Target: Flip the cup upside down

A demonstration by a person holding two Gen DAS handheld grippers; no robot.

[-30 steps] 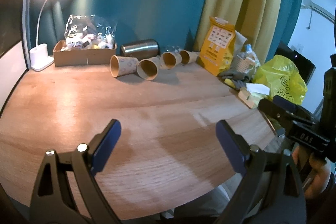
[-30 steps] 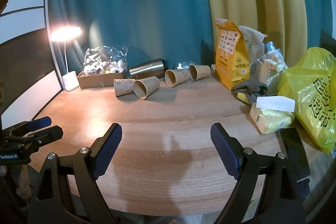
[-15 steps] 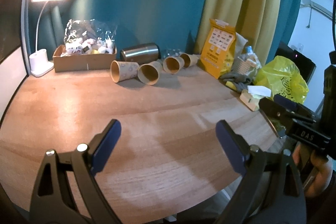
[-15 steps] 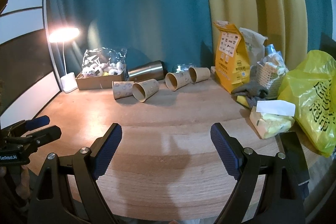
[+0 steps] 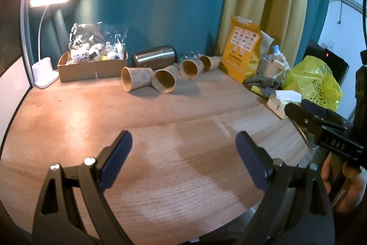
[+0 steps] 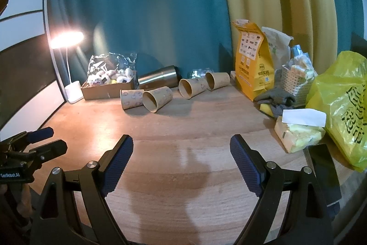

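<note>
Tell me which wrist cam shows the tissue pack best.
Right wrist: the tissue pack shows whole, white sheet on top, beside the yellow bag. In the left wrist view the tissue pack sits small at the table's right edge, its lower corner cut off by the right gripper's finger.

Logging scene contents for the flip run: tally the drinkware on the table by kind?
Paper cups, lying on their sides: 4
Steel tumbler, lying on its side: 1
Total: 5
</note>
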